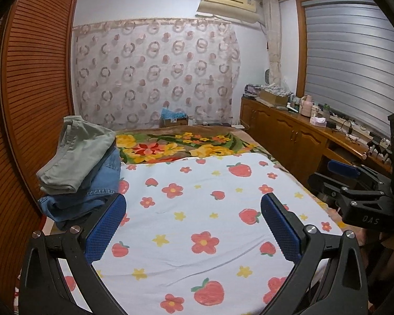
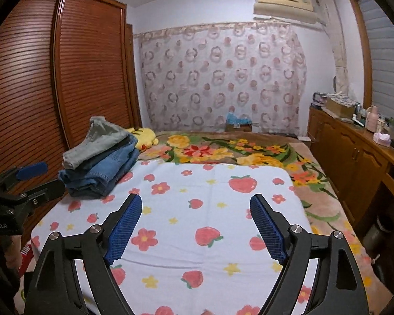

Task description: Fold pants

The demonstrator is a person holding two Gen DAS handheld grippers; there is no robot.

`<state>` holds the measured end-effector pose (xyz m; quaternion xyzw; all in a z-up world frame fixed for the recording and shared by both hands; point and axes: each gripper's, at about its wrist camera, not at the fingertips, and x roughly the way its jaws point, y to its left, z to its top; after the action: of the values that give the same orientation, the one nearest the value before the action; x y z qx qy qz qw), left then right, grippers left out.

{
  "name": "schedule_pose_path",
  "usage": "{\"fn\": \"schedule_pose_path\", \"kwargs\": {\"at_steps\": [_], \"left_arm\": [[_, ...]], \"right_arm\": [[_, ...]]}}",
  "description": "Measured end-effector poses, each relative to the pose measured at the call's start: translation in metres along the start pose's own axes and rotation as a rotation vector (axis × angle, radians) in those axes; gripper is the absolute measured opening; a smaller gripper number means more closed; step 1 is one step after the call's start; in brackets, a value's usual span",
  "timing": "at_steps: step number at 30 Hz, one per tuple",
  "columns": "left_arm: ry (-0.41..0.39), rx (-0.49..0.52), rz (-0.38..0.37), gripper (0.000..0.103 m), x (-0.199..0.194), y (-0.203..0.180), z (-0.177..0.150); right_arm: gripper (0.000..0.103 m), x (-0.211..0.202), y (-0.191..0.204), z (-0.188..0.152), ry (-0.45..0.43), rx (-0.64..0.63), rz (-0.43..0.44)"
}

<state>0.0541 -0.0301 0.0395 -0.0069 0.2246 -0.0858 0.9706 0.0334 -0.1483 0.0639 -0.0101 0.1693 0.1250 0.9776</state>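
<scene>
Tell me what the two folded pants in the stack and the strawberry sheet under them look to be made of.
Top pants: grey-green woven cotton, apparently; matte, soft creases.
Lower pants: blue denim; faded, visible seam stitching.
Strawberry sheet: thin printed cotton-like cloth; flat, fine wrinkles.

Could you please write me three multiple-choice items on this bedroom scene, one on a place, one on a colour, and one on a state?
1. Where does the stack of folded pants lie?
A. at the left edge of the strawberry sheet, near the wardrobe
B. on the wooden cabinet by the window
C. on the floor

2. What colour is the top garment of the stack?
A. red
B. grey-green
C. black

3. How does the right tool stand?
A. shut on denim
B. shut with nothing in it
C. open with nothing in it

Answers: 1 A, the pile sits on the sheet's left side beside the slatted doors. 2 B, a grey-green pair lies over the blue jeans. 3 C, its blue pads stand wide apart with only bare sheet seen between them.
</scene>
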Motion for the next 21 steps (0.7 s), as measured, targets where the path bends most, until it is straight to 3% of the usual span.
{"fn": "schedule_pose_path", "kwargs": {"at_steps": [10, 21], "left_arm": [[-0.019, -0.008, 0.024, 0.103, -0.016, 0.000, -0.005], [-0.017, -0.021, 0.041, 0.103, -0.019, 0.007, -0.009]], "right_arm": [[0.086, -0.018, 0.015, -0.024, -0.035, 0.025, -0.027], [0.086, -0.023, 0.005, -0.032, -0.045, 0.017, -0.029]]}}
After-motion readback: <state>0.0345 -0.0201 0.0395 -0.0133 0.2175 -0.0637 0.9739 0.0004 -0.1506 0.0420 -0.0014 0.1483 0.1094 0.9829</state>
